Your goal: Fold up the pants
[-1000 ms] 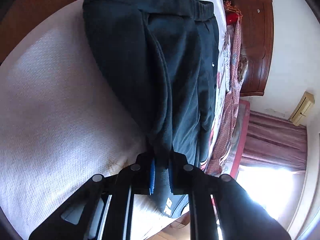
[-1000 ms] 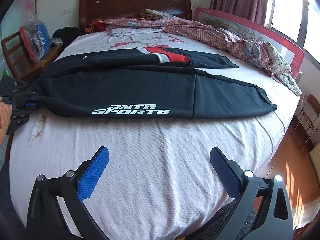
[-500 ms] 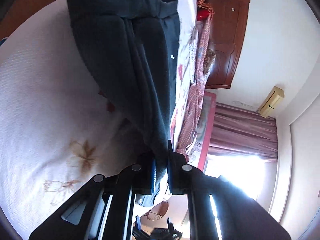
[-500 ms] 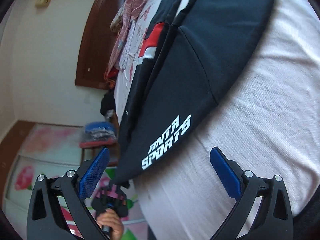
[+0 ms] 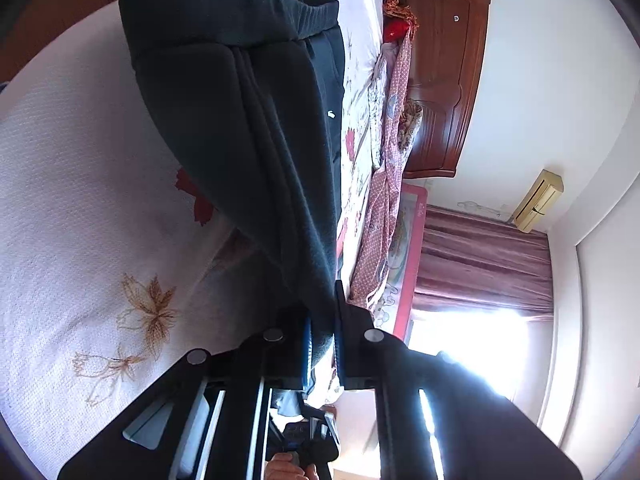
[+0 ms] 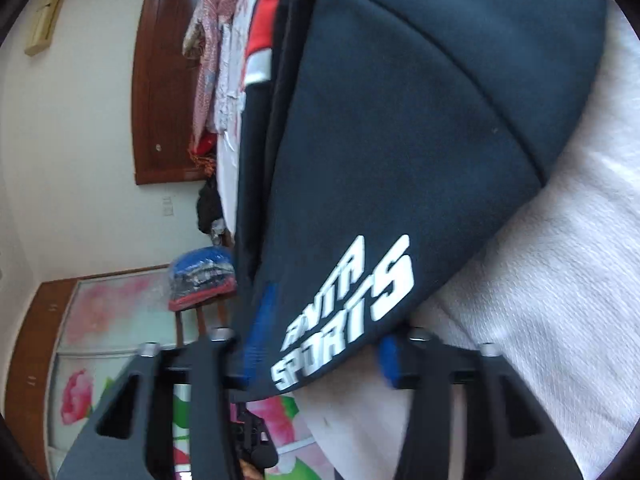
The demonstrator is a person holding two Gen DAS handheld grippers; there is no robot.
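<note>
Black sports pants (image 5: 256, 128) lie on a white bed (image 5: 72, 208). My left gripper (image 5: 322, 340) is shut on a fold of the pants' edge and holds it lifted off the bed. In the right wrist view the pants (image 6: 420, 140) with white "ANTA SPORTS" lettering fill the frame. My right gripper (image 6: 320, 344) has its blue pads (image 6: 260, 320) on either side of the lettered edge, partly closed around it. The image is blurred and the cloth hides the pads' contact.
A patterned red quilt (image 5: 384, 184) lies bunched along the far side of the bed, by a wooden headboard (image 5: 444, 80). A chair with bagged clothes (image 6: 200, 276) stands beside the bed. Curtains and a bright window (image 5: 480, 280) are behind.
My right gripper has moved in onto the lettered edge of the pants and its jaws have narrowed from wide open. My left gripper keeps its grip and has shifted slightly.
</note>
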